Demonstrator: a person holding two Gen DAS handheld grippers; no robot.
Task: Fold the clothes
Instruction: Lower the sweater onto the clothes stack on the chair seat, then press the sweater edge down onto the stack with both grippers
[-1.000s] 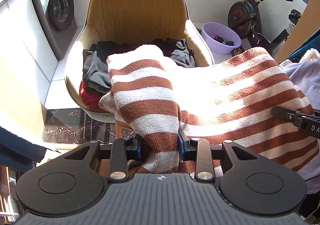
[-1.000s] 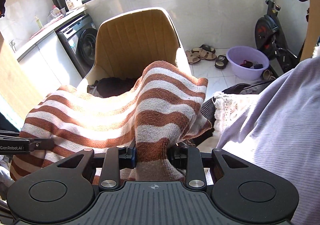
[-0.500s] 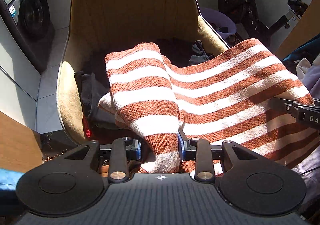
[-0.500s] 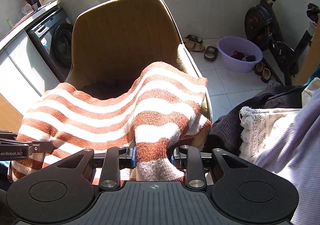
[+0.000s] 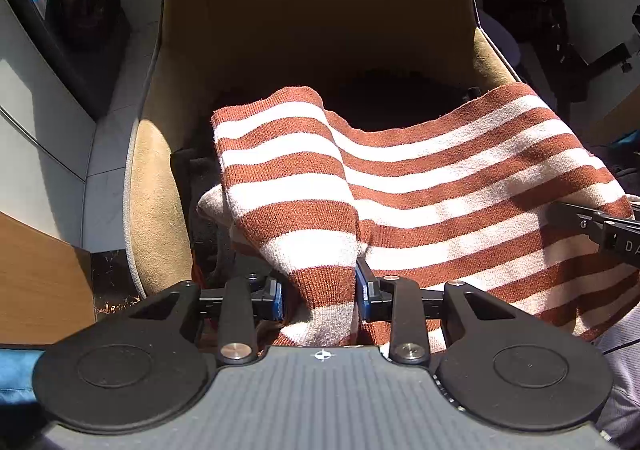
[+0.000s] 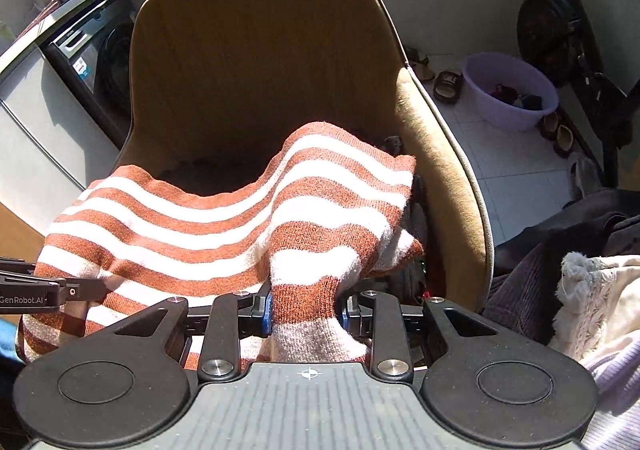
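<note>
A rust-and-white striped knit sweater (image 5: 440, 186) hangs stretched between my two grippers, over the seat of a tan armchair (image 5: 320, 10). My left gripper (image 5: 319, 296) is shut on the sweater's left folded end. My right gripper (image 6: 306, 310) is shut on the sweater's (image 6: 224, 226) right folded end. In the left wrist view the right gripper (image 5: 600, 228) juts in at the right edge. The left gripper (image 6: 44, 290) shows at the left edge of the right wrist view. Dark clothes lie on the seat under the sweater, mostly hidden.
A washing machine (image 6: 96, 54) stands left of the chair (image 6: 260, 42). A purple basin (image 6: 510, 90), slippers and an exercise bike (image 6: 560, 30) are on the tiled floor to the right. A pile of dark and cream clothes (image 6: 580, 270) lies at the right. A wooden surface (image 5: 36, 274) is at lower left.
Both grippers have carried the sweater forward and down toward the chair seat; the chair now fills both views and the sweater covers the clothes on the seat. Both grips are unchanged.
</note>
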